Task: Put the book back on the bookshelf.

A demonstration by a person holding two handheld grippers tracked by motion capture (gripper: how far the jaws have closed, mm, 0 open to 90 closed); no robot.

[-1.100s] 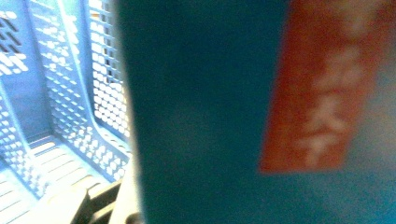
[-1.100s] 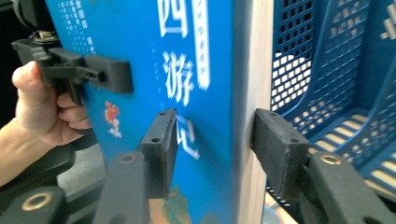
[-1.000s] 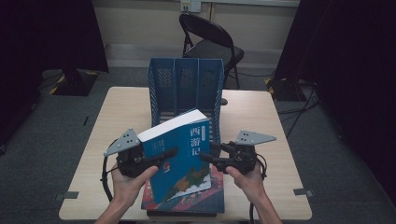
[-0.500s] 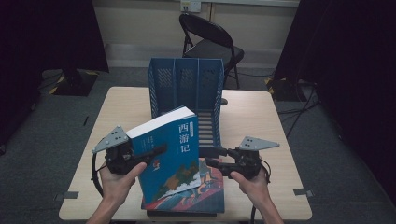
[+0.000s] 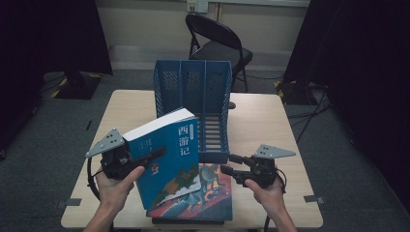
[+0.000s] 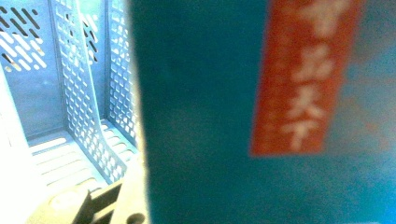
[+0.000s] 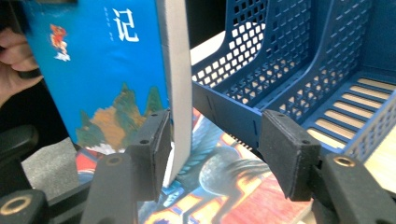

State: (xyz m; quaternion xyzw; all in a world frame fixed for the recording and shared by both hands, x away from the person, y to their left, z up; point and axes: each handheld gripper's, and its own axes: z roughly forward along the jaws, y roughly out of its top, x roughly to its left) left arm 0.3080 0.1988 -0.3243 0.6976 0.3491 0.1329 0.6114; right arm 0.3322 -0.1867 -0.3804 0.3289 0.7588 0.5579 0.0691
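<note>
Left gripper: held in the person's left hand at the near left of the table; jaws pinching the blue book, one black jaw lying across its front cover in the high view.
Blue book: lifted off the table, tilted, white page edge facing up and away, cover with white characters facing the person. Its lower corner hangs over the second book. In the left gripper view the cover is very close and blurred, with a red label on it.
Right gripper: held in the right hand at the near right, jaws spread and holding nothing. In the right gripper view the blue book's page edge stands just beside the left-hand jaw; whether they touch, I cannot tell.
Second book: lies flat at the near edge of the table, picture cover up, between the two hands, partly under the raised book.
File rack: blue, perforated walls, three slots, stands mid-table beyond both books with its open front toward the person. Its front lip is just behind the flat book.
Chair: black folding type, on the floor beyond the far edge of the table.
</note>
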